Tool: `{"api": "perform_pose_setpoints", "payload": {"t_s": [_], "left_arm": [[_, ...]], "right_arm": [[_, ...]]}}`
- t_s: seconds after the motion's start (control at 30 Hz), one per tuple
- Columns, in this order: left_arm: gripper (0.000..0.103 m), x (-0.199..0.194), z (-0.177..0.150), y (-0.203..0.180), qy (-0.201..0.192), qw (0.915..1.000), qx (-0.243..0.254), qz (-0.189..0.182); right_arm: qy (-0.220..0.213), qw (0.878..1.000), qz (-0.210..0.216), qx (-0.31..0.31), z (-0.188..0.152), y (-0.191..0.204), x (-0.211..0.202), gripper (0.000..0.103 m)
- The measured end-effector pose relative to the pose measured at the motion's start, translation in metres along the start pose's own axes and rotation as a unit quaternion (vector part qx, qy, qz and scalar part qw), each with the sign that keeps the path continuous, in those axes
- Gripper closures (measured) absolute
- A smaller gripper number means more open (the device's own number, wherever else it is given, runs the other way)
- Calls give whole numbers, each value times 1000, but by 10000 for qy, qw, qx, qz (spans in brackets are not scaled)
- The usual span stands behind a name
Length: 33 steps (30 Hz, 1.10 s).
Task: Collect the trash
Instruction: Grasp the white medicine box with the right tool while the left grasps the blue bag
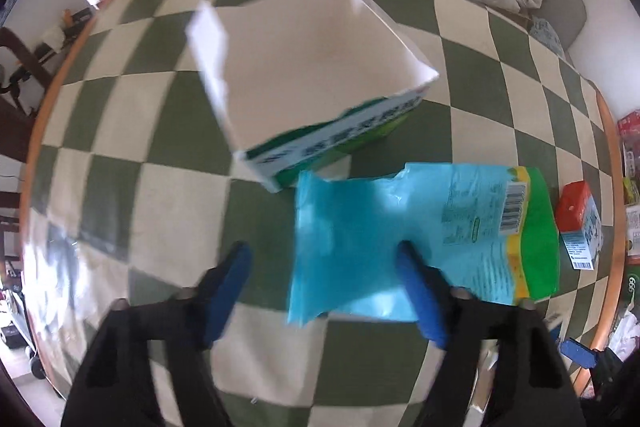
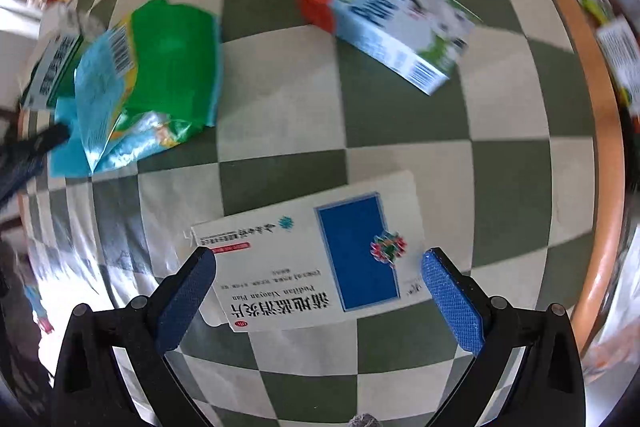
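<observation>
Four bits of trash lie on the checked cloth. The left gripper, jaws apart, straddles the near edge of a blue bag, an open carton beyond. The right gripper, jaws wide, straddles a flat box; the milk carton lies farther off.

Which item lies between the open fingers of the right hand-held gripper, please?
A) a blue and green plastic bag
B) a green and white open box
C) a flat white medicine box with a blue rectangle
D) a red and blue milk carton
C: in the right wrist view, the flat white medicine box with a blue rectangle lies on the checkered tablecloth between the fingers of the right hand-held gripper, whose pads do not touch it.
</observation>
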<state>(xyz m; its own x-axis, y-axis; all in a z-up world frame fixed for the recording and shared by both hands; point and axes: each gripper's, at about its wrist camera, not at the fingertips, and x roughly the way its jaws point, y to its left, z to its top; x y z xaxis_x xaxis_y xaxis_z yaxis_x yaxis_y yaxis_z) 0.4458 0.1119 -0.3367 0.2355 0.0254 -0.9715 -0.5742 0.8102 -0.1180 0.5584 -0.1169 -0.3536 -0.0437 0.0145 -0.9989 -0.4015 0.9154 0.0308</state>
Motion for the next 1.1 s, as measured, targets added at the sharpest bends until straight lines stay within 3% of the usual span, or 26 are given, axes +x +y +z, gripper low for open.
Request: {"api": "perform_pose_setpoints", "payload": {"t_s": [0.03, 0.1, 0.17, 0.23, 0.47, 0.63, 0.8, 0.97, 1.0, 1.1], "left_arm": [[73, 3, 0, -2, 29, 10000, 37, 12], [91, 8, -3, -5, 120, 9999, 89, -24], [98, 3, -8, -6, 47, 9999, 125, -2], [100, -1, -12, -4, 3, 9999, 148, 26], [101, -42, -53, 22, -338, 9974, 81, 636], [101, -56, -79, 36, -421, 9940, 6, 1011], [101, -55, -93, 44, -279, 9942, -74, 1033], [101, -69, -90, 37, -487, 9937, -44, 1013], [101, -73, -91, 36, -532, 9933, -32, 1025], [102, -88, -94, 39, -696, 9923, -24, 1022]], "right_arm": [[-11, 9999, -30, -109, 2, 4, 1, 0], [-40, 9990, -252, -359, 4, 14, 2, 0], [-115, 9973, -517, -515, 5, 20, 3, 0], [-196, 9955, -727, -578, 6, 23, 3, 0], [-180, 9963, -548, -633, 9, 29, 8, 0], [-275, 9937, -671, -857, 5, 41, 11, 0], [-141, 9901, -875, -1092, 3, 58, 17, 0], [-50, 9870, -1130, -1138, 3, 69, 22, 1], [-144, 9897, -1000, -1009, -1, 67, 19, 5], [-402, 9938, -732, -739, -2, 64, 0, 31]]}}
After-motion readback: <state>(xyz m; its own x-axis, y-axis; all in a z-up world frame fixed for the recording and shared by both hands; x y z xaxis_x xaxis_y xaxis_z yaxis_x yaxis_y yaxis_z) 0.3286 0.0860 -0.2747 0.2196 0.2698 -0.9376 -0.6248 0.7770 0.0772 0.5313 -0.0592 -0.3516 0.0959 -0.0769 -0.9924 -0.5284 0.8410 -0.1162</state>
